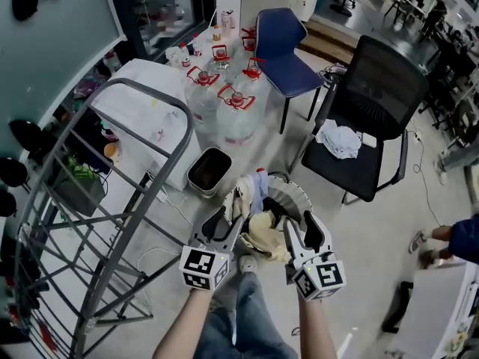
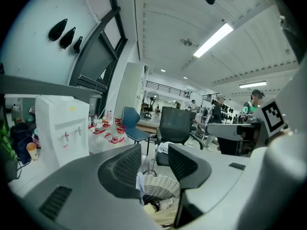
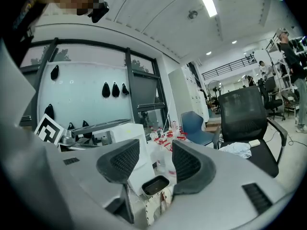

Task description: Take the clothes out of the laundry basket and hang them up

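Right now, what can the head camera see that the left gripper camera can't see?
Only the head view shows the person's blue jeans and the small dark open bin on the floor. Only the left gripper view shows the long bright ceiling light. Both views show the white woven laundry basket, the black mesh office chair and the blue padded chair.

White wicker laundry basket (image 1: 297, 191) on floor, heaped with cream, blue clothes (image 1: 263, 236).
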Demonstrator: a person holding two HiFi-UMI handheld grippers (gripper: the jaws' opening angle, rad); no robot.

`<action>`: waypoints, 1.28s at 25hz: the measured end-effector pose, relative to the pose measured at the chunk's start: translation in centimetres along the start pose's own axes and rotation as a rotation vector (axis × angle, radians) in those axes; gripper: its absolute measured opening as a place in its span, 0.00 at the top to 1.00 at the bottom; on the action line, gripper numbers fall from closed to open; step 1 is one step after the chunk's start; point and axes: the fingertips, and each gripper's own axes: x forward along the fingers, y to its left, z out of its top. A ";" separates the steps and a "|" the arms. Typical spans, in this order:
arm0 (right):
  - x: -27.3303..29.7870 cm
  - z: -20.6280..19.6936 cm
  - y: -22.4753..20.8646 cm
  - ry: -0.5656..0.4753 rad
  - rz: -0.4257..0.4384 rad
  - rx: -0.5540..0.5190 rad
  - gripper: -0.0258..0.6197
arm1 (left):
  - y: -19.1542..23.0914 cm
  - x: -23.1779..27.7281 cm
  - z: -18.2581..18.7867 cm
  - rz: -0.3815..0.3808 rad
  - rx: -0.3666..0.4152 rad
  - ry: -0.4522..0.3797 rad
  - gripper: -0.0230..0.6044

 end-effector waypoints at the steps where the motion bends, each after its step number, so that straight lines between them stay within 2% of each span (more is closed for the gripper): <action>1: 1.1 -0.2 -0.8 0.010 0.011 0.002 0.65 | 0.3 1.2 -0.1 0.012 -0.008 0.004 0.68; 11: 14.0 -5.6 -7.8 0.144 0.073 0.010 0.65 | 5.5 13.9 -3.8 0.073 -0.082 0.077 0.67; 21: 23.2 -19.9 -14.0 0.301 0.043 0.029 0.65 | 11.4 23.3 -15.6 0.109 -0.108 0.185 0.67; 32: 29.6 -32.6 -17.9 0.449 0.034 0.054 0.66 | 14.4 29.4 -24.5 0.135 -0.144 0.280 0.67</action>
